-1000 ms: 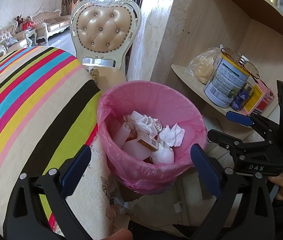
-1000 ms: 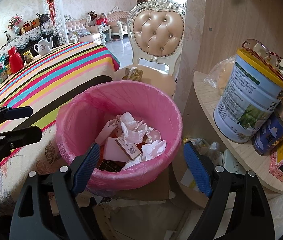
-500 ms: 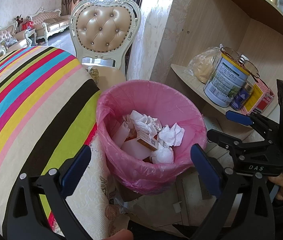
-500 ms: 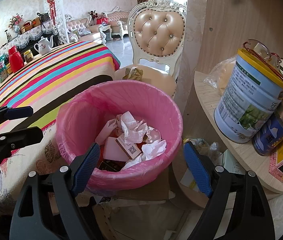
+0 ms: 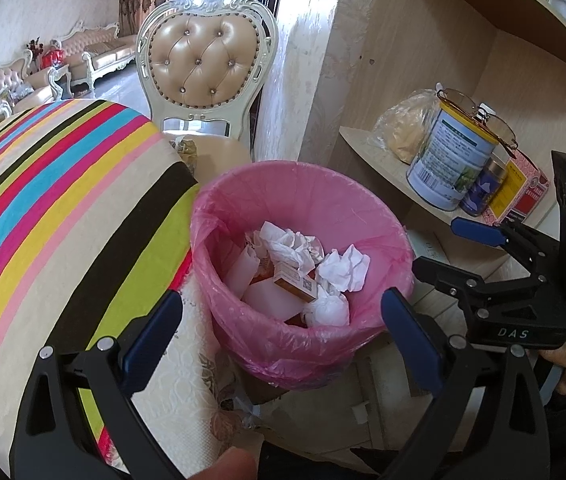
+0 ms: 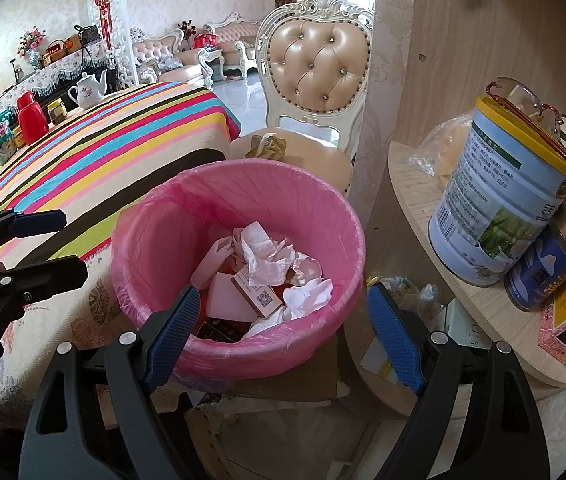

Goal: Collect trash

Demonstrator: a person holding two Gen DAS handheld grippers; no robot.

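Note:
A bin lined with a pink bag (image 5: 299,168) (image 6: 243,168) stands between a striped table and a wooden shelf. Inside lie crumpled white tissues (image 5: 343,266) (image 6: 271,260), a small brown box with a QR code (image 5: 297,284) (image 6: 259,294) and white cartons. My left gripper (image 5: 279,312) hangs open over the bin's near rim, with nothing between its blue pads. My right gripper (image 6: 283,300) is open the same way, just right of the left one. Each shows in the other's view: right gripper (image 5: 439,246), left gripper (image 6: 73,242).
The table with the striped cloth (image 5: 63,200) presses against the bin's left side. A tufted chair (image 5: 203,64) stands behind it. On the shelf (image 6: 415,200) to the right are a large tin (image 6: 499,208) with spectacles on top, a smaller can and a box. Flattened cardboard (image 6: 283,384) lies under the bin.

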